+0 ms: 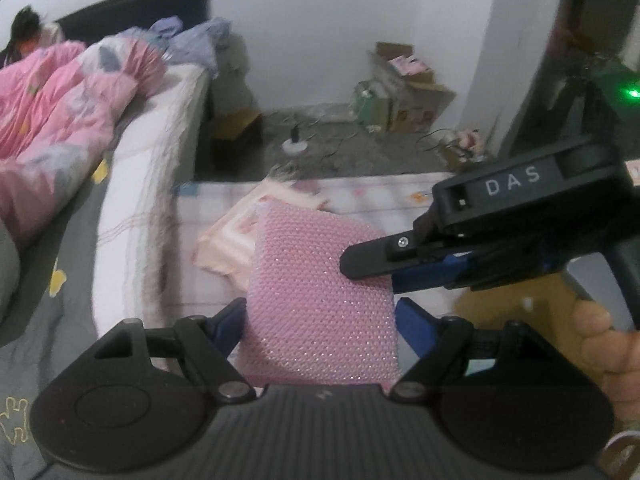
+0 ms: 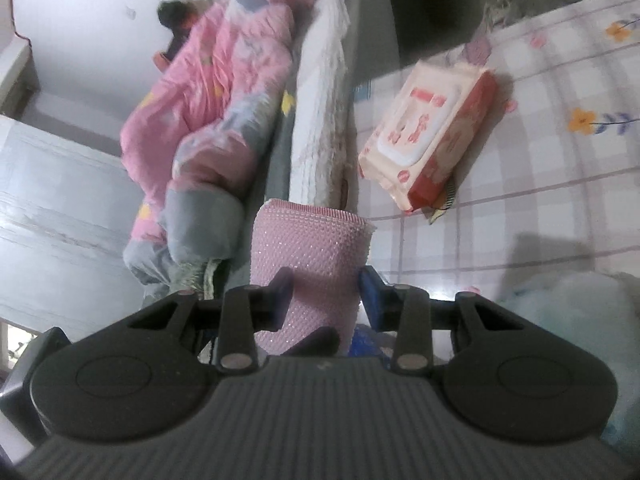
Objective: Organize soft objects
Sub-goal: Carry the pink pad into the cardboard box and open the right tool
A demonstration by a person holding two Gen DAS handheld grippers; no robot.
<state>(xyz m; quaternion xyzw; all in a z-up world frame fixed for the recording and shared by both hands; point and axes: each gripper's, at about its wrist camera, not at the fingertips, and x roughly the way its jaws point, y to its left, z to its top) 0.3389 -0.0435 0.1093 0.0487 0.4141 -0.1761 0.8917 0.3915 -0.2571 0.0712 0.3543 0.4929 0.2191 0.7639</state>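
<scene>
A pink knobbly soft pad (image 1: 320, 280) hangs in the air between both grippers. My left gripper (image 1: 320, 316) has its blue pads pressed on the pad's two sides, near its lower end. My right gripper (image 1: 370, 278) reaches in from the right and pinches the pad's right edge between its fingers. In the right wrist view the same pad (image 2: 308, 248) stands up between the right gripper's (image 2: 326, 284) blue pads, gripped. A pack of wet wipes (image 2: 428, 132) lies on the checked flowered cloth (image 2: 560, 160) below; it also shows behind the pad (image 1: 228, 240).
A bed with a pink quilt (image 1: 60, 92) and a white mattress edge (image 1: 132, 208) runs along the left, with a person's head (image 1: 24, 24) at its far end. A hand (image 1: 600, 340) holds the right gripper. Cardboard boxes (image 1: 408, 92) stand on the floor. Pale blue fluff (image 2: 580, 304) lies near right.
</scene>
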